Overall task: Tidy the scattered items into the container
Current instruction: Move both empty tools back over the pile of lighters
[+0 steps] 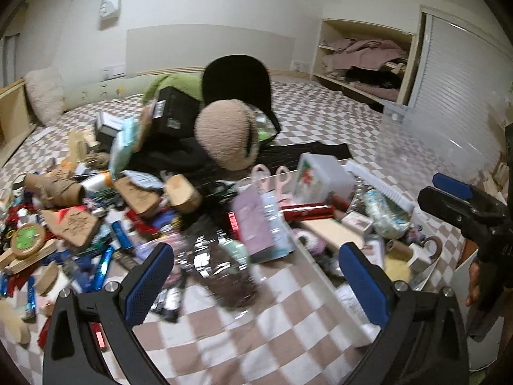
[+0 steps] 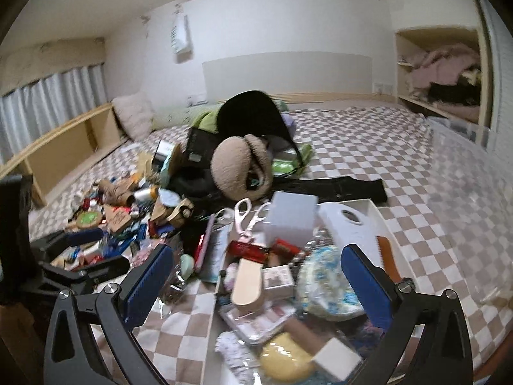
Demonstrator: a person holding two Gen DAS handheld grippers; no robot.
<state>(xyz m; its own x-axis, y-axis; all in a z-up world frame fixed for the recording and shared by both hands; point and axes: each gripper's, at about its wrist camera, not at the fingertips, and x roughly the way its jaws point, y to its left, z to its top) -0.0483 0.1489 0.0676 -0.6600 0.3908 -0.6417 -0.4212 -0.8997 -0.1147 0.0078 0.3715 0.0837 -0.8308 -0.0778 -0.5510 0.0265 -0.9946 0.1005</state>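
Observation:
A pile of small scattered items lies on the checkered bed cover: boxes, tubes, wooden pieces, a green round tag. A white tray at the right holds several items, among them pink scissors, a white box and a blue patterned pouch. My left gripper is open and empty, low over a dark clear packet beside the tray. My right gripper is open and empty above the tray's contents. It also shows in the left wrist view.
A beige plush, a black cap and a black box are heaped behind the pile. A black cloth strip lies beyond the tray. A clear plastic bin stands at the right. Shelves with clothes line the far wall.

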